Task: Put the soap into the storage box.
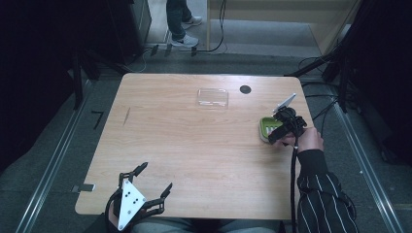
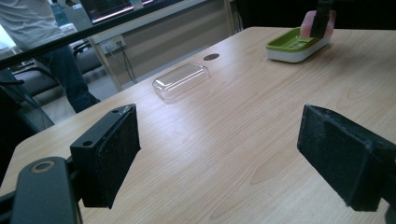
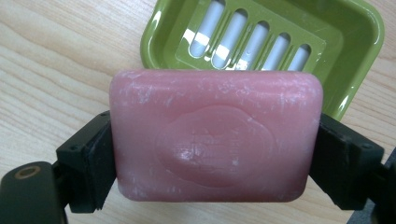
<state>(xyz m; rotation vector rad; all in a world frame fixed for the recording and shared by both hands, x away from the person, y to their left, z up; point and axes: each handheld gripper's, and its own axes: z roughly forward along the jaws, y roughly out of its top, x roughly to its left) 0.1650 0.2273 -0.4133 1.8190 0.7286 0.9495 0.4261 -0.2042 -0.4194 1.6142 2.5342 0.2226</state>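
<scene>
A pink soap bar (image 3: 217,135) is clamped by its short ends between the jaws of my right gripper (image 3: 217,161), just above the table. Right behind it lies a green slotted soap dish (image 3: 348,44) with nothing in it. From above, the right gripper (image 1: 275,133) hovers over the near side of the dish (image 1: 265,127) at the table's right edge. In the left gripper view the soap (image 2: 317,21) hangs over the dish (image 2: 292,46) far off. My left gripper (image 1: 157,176) rests open at the near left edge, its pads (image 2: 109,154) wide apart over bare wood.
A clear plastic lid (image 1: 212,97) lies upside up at the far middle of the table, also seen as the lid (image 2: 181,80). A dark round grommet (image 1: 245,89) sits beside it. A person's legs (image 1: 182,24) stand beyond the far edge.
</scene>
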